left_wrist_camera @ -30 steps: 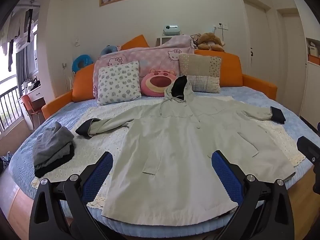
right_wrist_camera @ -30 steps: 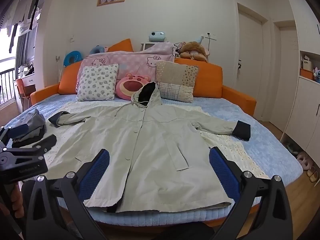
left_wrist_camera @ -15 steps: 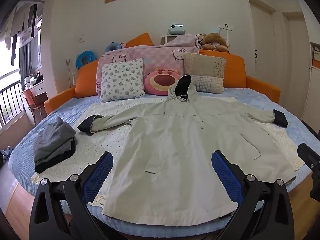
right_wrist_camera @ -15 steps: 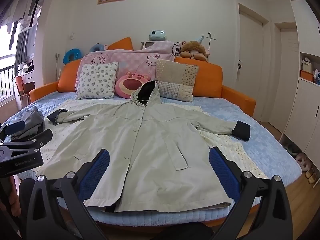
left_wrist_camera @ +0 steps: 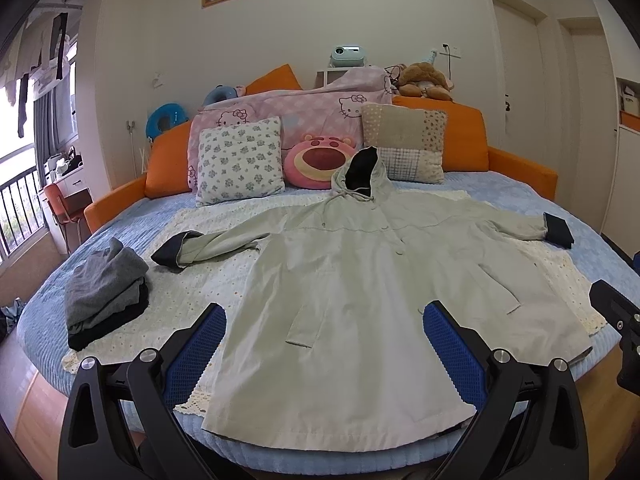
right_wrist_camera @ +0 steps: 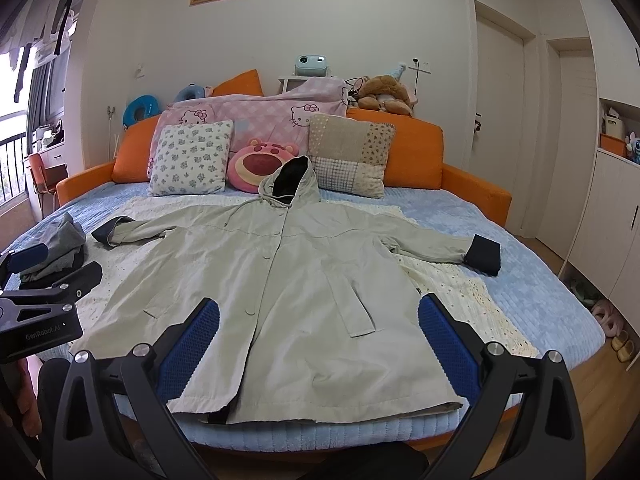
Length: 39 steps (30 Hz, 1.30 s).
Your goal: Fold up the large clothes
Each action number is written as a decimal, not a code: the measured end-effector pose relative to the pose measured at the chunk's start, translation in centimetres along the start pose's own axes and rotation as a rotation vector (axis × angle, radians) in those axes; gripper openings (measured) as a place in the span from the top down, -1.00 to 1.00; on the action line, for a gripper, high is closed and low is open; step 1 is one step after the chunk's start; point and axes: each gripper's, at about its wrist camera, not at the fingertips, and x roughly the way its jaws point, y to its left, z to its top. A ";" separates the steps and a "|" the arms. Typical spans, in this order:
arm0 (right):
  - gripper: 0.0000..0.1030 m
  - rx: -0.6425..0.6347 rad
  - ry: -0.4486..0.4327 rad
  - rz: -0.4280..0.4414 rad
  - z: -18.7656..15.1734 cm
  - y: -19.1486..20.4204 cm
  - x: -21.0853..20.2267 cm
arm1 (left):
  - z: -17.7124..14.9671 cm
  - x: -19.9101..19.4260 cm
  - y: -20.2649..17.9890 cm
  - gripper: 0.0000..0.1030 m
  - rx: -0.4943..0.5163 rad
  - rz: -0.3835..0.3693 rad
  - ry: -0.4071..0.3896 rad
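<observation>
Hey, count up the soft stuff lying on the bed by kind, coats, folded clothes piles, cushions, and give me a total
Coats: 1, the pale hooded coat spread flat.
Folded clothes piles: 1, the grey and black pile.
Cushions: 3, floral cushion, pink bear cushion, patchwork cushion.
Total: 5

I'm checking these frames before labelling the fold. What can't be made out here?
- Coat: its underside, hidden against the bed in both views.
- Hem: parts covered by the open left gripper in the left wrist view.
- Folded pile: how many garments, too bunched to count.
- Right gripper: open, its handle and the hand cut off by the bottom edge.
</observation>
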 end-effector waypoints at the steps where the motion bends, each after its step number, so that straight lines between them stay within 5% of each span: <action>1: -0.91 -0.001 0.000 0.000 0.0 0.0 0.0 | 0.0 0.0 0.0 -0.94 0.000 0.000 0.000; 39: -0.91 0.020 -0.045 -0.004 0.6 0.0 -1.2 | 0.1 -0.3 0.0 -0.94 -0.017 0.001 -0.019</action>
